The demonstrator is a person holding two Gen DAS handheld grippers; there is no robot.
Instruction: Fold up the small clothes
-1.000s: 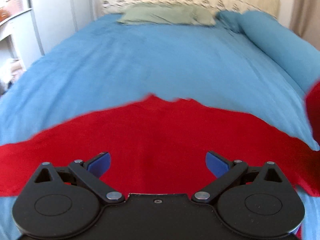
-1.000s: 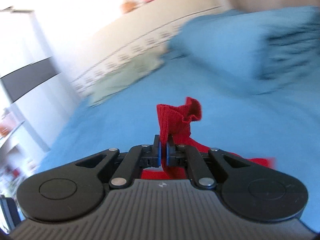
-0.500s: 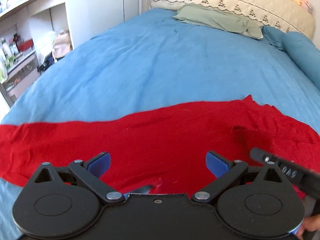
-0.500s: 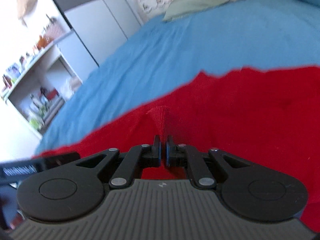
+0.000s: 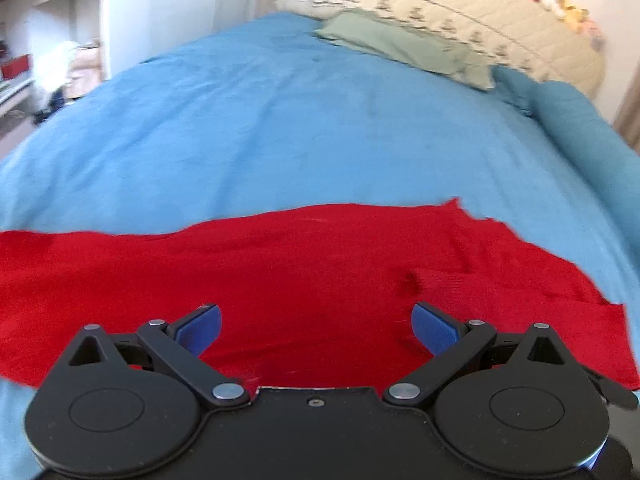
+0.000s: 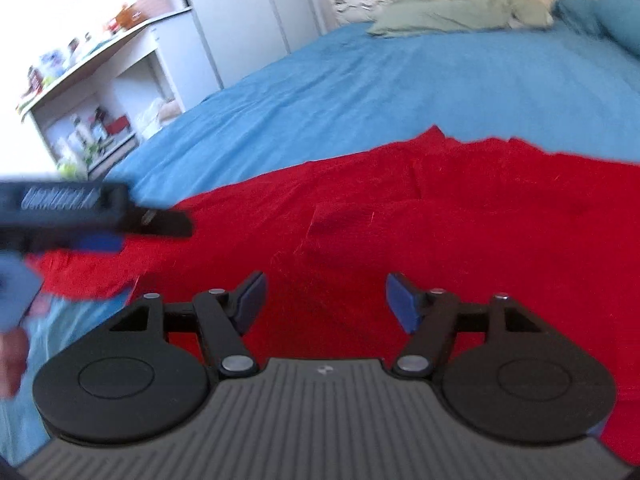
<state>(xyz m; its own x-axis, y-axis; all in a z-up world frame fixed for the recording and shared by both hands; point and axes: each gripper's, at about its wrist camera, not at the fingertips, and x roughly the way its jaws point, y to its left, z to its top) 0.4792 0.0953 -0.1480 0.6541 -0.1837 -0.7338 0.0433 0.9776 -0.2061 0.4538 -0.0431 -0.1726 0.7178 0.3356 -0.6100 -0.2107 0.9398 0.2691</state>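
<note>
Two grippers: both black, blue-padded, both spread wide and holding nothing.
Left gripper (image 5: 316, 326): jaws apart, hovering over the near part of the red knit garment (image 5: 304, 280); contact with the cloth cannot be told.
Right gripper (image 6: 324, 300): released, jaws apart above the same red cloth (image 6: 400, 232); nothing between the pads.
Garment place: spread flat across the near part of the bed with the blue cover (image 5: 320, 128), running left to right.
Hidden: near edge of the garment is behind both gripper bodies; left end cut off by the frame in the left wrist view, right end cut off in the right wrist view.
Hard to make out: a raised fold or cuff (image 5: 472, 284) on the right part of the cloth, which layer it belongs to unclear; a creased patch (image 6: 340, 220) in the right wrist view, blurred.
Blur: the left gripper (image 6: 92, 216) shows at the left edge of the right wrist view, smeared, only part of it in frame; a hand (image 6: 12, 356) below it is cut off.
Edges: far garment edge is wavy with a small peak (image 6: 434, 132), bare blue cover beyond it.
Open room: wide blue cover up to the grey-green pillow (image 5: 404, 46) and the cream quilted headboard (image 5: 460, 8).
Sides: blue bolster (image 5: 580, 128) along the right edge of the bed, white shelving unit (image 6: 104, 108) off the left.
</note>
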